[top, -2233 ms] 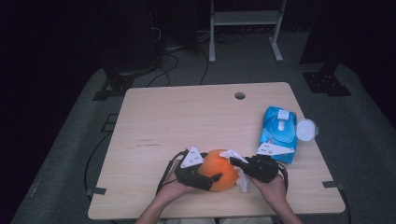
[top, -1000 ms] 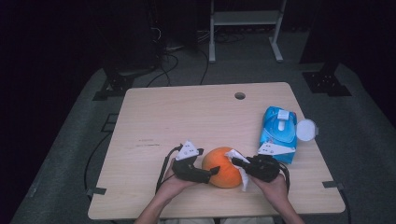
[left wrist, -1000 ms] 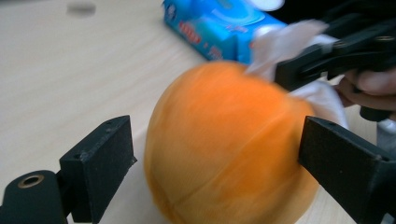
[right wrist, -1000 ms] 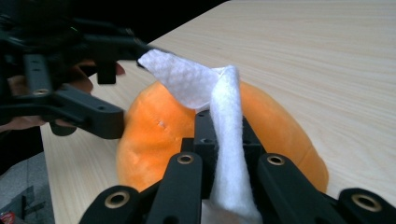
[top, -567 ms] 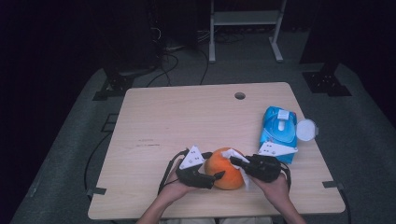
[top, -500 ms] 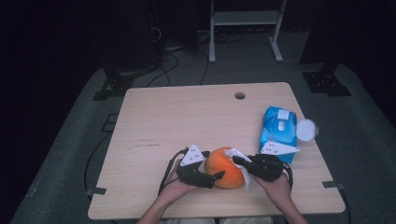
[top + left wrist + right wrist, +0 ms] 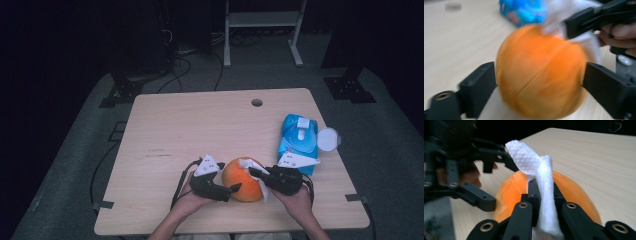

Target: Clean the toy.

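An orange ball-like fruit (image 7: 243, 179) sits near the table's front edge. My left gripper (image 7: 231, 190) is shut on it, one jaw on each side of the orange fruit (image 7: 540, 72). My right gripper (image 7: 254, 173) is shut on a white wipe (image 7: 541, 182), which it presses on the top right of the orange fruit (image 7: 570, 187). The wipe (image 7: 251, 165) drapes over the fruit's upper right side. The right gripper (image 7: 571, 25) shows at the top right of the left gripper view, with the wipe (image 7: 556, 15) under it.
A blue pack of wipes (image 7: 298, 140) lies at the right of the wooden table (image 7: 200, 130), its round white lid (image 7: 328, 139) open to the right. A cable hole (image 7: 257, 102) is at the table's far side. Stands and cables sit on the dark floor beyond.
The left gripper has shifted slightly around the fruit, turning it a little. The right gripper with the wipe has slid a short way over the fruit's top.
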